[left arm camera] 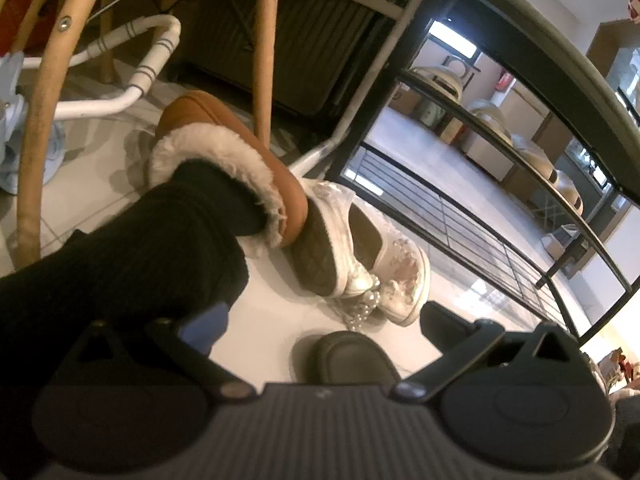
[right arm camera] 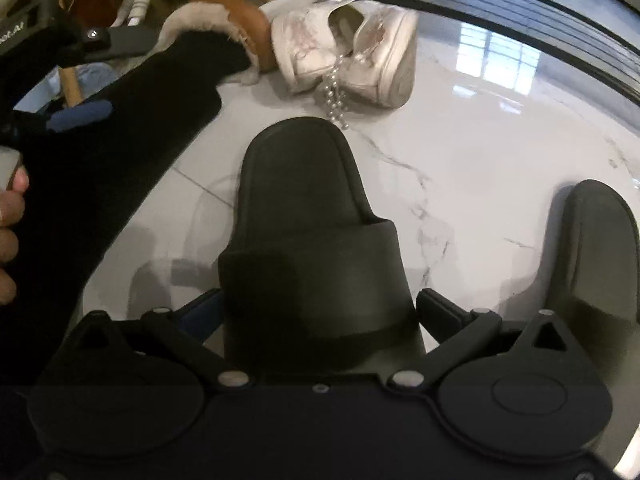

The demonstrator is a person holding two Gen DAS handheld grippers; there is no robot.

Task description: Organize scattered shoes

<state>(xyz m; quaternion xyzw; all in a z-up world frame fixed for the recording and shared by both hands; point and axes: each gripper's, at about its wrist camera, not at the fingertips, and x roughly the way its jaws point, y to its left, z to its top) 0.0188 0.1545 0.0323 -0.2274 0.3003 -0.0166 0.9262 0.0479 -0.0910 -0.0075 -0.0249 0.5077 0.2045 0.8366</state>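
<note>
R claw point(right arm camera: 320, 304) is pointing down at the floor point(right arm camera: 460, 152) w/ its fingers point(right arm camera: 436, 308) spread wide, sitting either side of a black slide sandal point(right arm camera: 304, 216). Pads aren't pressing on it; the sandal is lying flat on the white marble-look tile, strap end nearest the camera, heel end pointing away. A second black slide point(right arm camera: 596, 248) is lying to the right, apart from the first.

L claw point(left arm camera: 320, 320) is also standing open, nothing between its fingers; the rounded end of the black slide is showing just below it in the left wrist view. A black-sleeved leg point(left arm camera: 132, 248) is wearing a tan fur-lined slipper point(left arm camera: 224, 148), stretching across the left side of both views. The slipper's toe is touching a pair of white sneakers point(left arm camera: 360, 248), which are lying tipped against each other w/ a pearl string point(right arm camera: 336, 96) trailing off them toward the sandal.

Behind the sneakers a low black metal rack point(left arm camera: 460, 216) is running along the floor. Wooden chair legs point(left arm camera: 268, 40) and white tubing point(left arm camera: 132, 76) are standing beyond the slipper. Fingers of a hand point(right arm camera: 8, 220) are showing at the left edge of the right wrist view.
</note>
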